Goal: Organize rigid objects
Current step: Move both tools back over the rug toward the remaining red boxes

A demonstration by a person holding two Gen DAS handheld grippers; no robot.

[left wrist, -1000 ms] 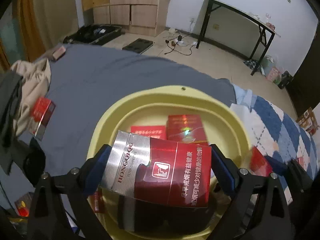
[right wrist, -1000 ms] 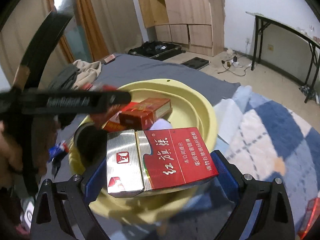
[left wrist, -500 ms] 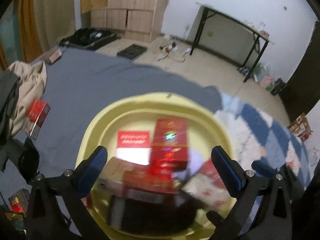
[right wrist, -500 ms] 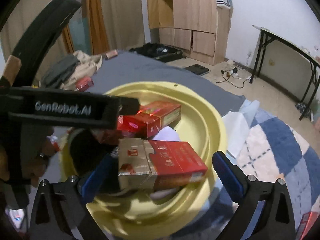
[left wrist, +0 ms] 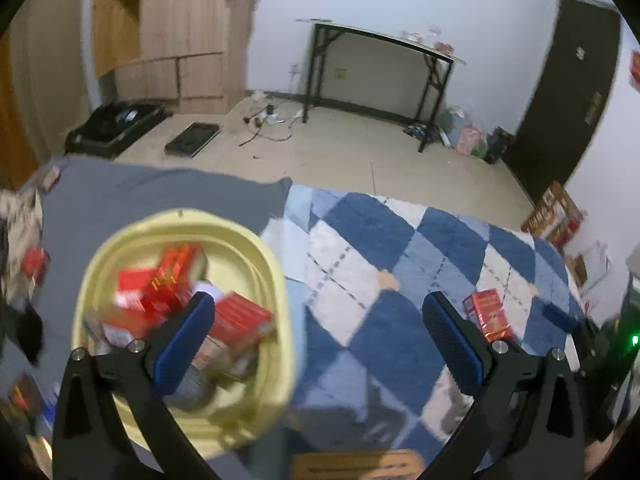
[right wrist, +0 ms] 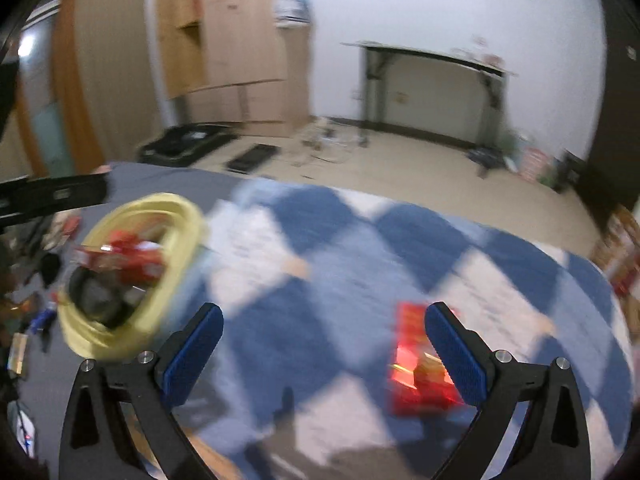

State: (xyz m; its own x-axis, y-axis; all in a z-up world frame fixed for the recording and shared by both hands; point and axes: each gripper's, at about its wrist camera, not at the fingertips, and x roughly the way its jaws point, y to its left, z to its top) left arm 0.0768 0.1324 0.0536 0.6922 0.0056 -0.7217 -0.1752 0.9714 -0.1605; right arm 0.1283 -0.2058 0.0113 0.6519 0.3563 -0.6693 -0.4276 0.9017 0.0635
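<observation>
Yellow plastic basin (left wrist: 276, 276), smeared by motion, lies left of the left gripper (left wrist: 316, 340), its near rim cut by the left finger; the red cigarette packs (left wrist: 236, 316) heaped inside are too blurred to count. One more red pack (left wrist: 486, 314) lies on the blue checked blanket (left wrist: 360, 224) just beyond the right finger. Both the left and right gripper (right wrist: 324, 344) stand wide and empty, where a second ago each clamped a pack over the basin.
</observation>
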